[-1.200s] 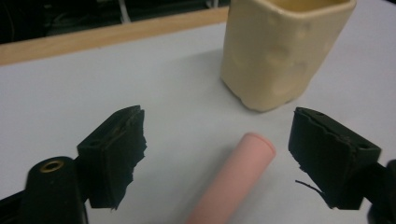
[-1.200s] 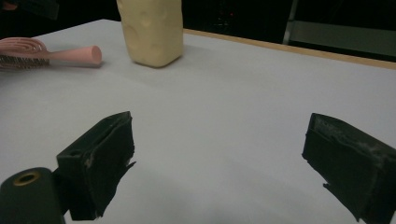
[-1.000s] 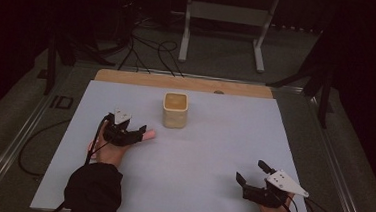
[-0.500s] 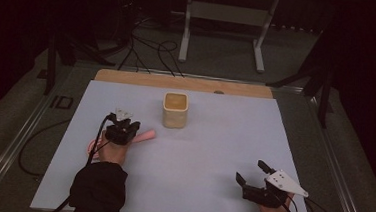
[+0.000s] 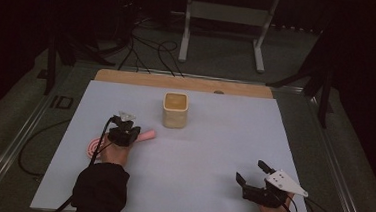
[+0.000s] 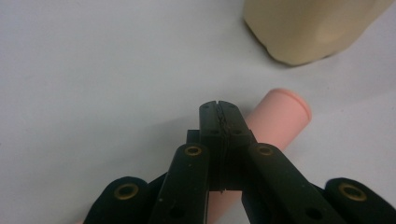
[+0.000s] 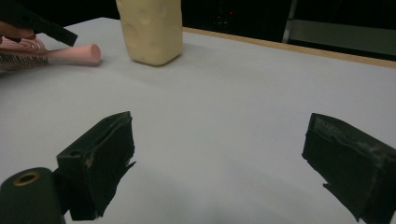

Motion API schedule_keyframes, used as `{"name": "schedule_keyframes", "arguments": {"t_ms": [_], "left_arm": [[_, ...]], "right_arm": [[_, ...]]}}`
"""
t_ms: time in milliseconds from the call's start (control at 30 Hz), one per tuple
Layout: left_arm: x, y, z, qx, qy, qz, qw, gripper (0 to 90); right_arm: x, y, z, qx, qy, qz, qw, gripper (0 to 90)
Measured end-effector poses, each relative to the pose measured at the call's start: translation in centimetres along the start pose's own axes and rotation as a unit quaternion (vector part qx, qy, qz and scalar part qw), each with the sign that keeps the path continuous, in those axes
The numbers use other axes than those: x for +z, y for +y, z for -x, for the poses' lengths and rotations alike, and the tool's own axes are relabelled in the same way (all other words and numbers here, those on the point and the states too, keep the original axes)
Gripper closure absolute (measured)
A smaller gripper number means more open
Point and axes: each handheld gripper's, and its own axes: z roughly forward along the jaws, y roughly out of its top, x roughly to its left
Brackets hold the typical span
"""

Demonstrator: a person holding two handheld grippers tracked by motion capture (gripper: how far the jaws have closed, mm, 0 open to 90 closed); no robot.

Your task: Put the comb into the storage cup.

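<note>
Left gripper (image 5: 124, 133): fingers pressed together with nothing between them, poised just above the pink plastic hairbrush (image 5: 141, 135) with round bristled head.
Hairbrush: flat on the pale grey worktop (image 5: 203, 147), handle end pointing toward the cup, near it but apart.
Cup: cream square-sided plastic cup (image 5: 175, 110), upright, mid-worktop toward the far edge.
Right gripper (image 5: 253, 181): fingers spread wide, empty, at the near right corner, well apart from the rest.
Between right gripper and cup: bare worktop.
Beyond far edge: wooden strip (image 5: 182, 82), cables (image 5: 145, 48), white metal stand (image 5: 227, 18) on the floor.

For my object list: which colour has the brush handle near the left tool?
Pink handle, clearest in the left gripper view.
</note>
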Motion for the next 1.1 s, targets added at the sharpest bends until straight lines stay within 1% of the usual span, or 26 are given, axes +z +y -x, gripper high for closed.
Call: {"name": "schedule_keyframes", "arguments": {"t_ms": [133, 233, 333, 433, 600, 867, 1067, 1100], "left_arm": [[0.0, -0.4, 0.1, 0.001, -0.004, -0.002, 1.0, 90.0], [-0.3, -0.8, 0.4, 0.001, -0.012, -0.002, 0.9999, 90.0], [-0.5, -1.5, 0.6, 0.002, -0.018, -0.004, 0.9998, 90.0], [-0.7, -2.3, 0.8, -0.001, -0.025, -0.003, 0.9997, 90.0], [-1.4, -3.3, 1.0, 0.003, -0.031, -0.005, 0.9995, 90.0], [-2.6, -4.4, 0.9, 0.012, -0.039, -0.015, 0.9991, 90.0], [-3.3, -5.1, 0.4, 0.006, -0.042, -0.02, 0.9989, 90.0], [-3.7, -5.6, 0.2, 0.008, -0.037, -0.025, 0.999, 90.0]], "right_arm": [[0.0, 0.0, 0.0, -0.001, 0.0, 0.001, 1.0, 8.7], [0.0, 0.0, 0.0, 0.0, 0.001, 0.0, 1.0, 8.7], [0.0, 0.0, 0.0, -0.001, 0.001, 0.001, 1.0, 8.7], [0.0, 0.0, 0.0, -0.001, 0.001, 0.001, 1.0, 8.7], [0.0, 0.0, 0.0, -0.001, 0.001, 0.0, 1.0, 8.7], [0.0, 0.0, 0.0, -0.002, 0.001, 0.0, 1.0, 8.7], [0.0, 0.0, -0.1, -0.003, 0.001, 0.0, 1.0, 8.7], [0.0, 0.0, 0.0, -0.003, 0.002, 0.001, 1.0, 8.7]]}}
